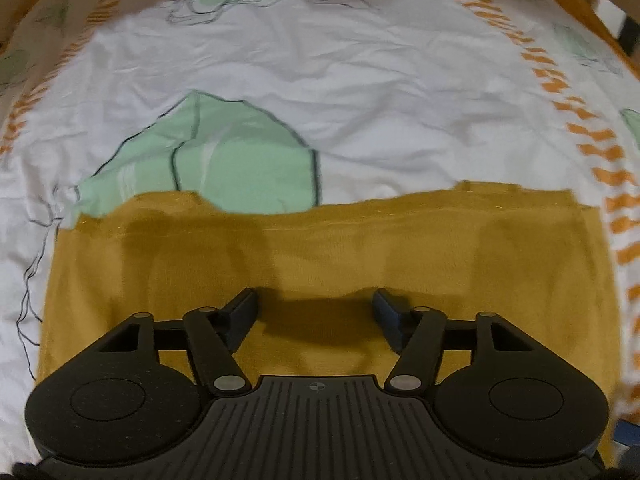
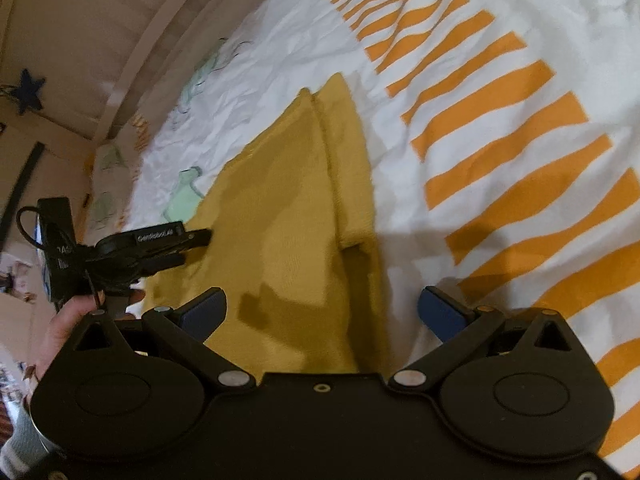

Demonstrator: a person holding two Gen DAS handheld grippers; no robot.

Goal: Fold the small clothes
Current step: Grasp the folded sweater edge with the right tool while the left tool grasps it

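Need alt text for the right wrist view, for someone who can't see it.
The open right tool hangs over a mustard-yellow garment lying flat on a white sheet with orange stripes. The left tool reaches over the garment's left edge.

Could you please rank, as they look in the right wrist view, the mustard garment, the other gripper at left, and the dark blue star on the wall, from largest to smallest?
1. Mustard garment, clearly the largest.
2. Left gripper, smaller, though nearness to the camera skews this.
3. Dark blue star, smallest, and farthest away.
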